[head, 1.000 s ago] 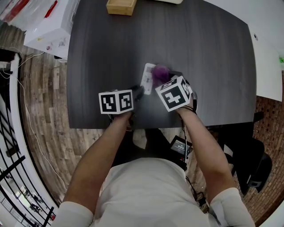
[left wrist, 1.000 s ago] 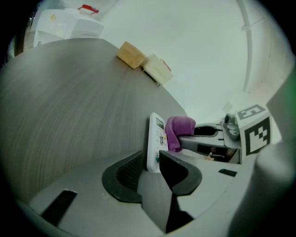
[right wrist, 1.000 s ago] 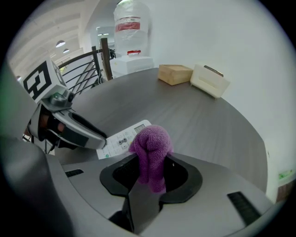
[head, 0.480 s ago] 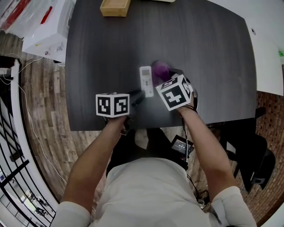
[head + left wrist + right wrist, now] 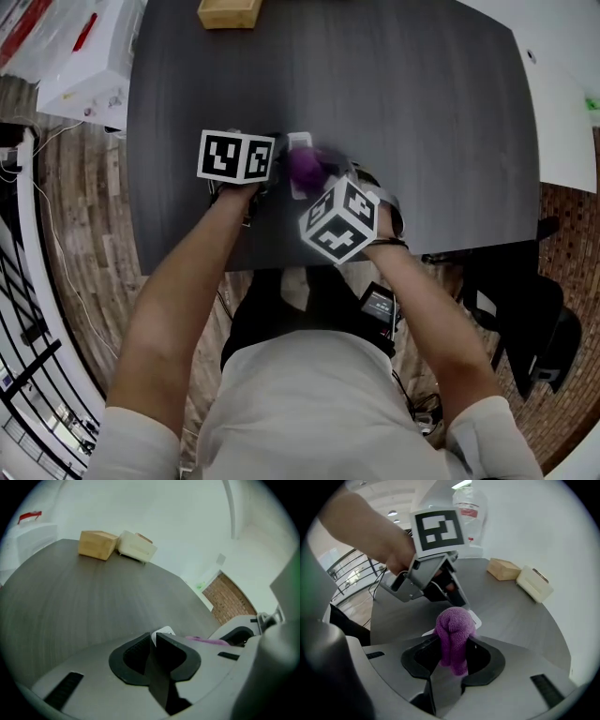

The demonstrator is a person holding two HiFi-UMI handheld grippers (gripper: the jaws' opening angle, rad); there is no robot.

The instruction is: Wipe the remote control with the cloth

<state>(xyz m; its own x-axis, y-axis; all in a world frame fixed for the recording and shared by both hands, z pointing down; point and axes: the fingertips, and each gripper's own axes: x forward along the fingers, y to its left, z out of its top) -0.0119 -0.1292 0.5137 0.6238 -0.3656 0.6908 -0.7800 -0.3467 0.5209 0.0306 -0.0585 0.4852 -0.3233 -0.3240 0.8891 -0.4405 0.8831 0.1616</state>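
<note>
The person's two forearms reach out from the bottom of the head view over the near edge of a dark table (image 5: pixel 70 588). The right gripper (image 5: pixel 454 639) is the nearer of the two, its marker cube (image 5: pixel 339 218) tilted. Its jaws are clamped on a bunched purple cloth (image 5: pixel 453 625), which stands up from between the pads as a rounded wad. Just past the jaws, the wad sits over the remote control (image 5: pixel 474 618), a slim white bar lying flat on the table. Its ends show on either side of the purple. The head view is blurred there, so it is unclear whether the cloth actually presses on the remote.

The left gripper (image 5: pixel 153 637) comes in from the left, beside the cloth, pointing down at the remote's far end. Its jaws have just been closing and now stand almost together. A white corner of the remote is pinched between their tips.

Beyond both tools the tabletop runs bare to its far edge. There a tan wooden block (image 5: pixel 97 544) and a cream box (image 5: pixel 137 548) lie touching side by side. Off the table's left corner sits a white carton (image 5: pixel 89 66), above wood flooring (image 5: pixel 84 216).
</note>
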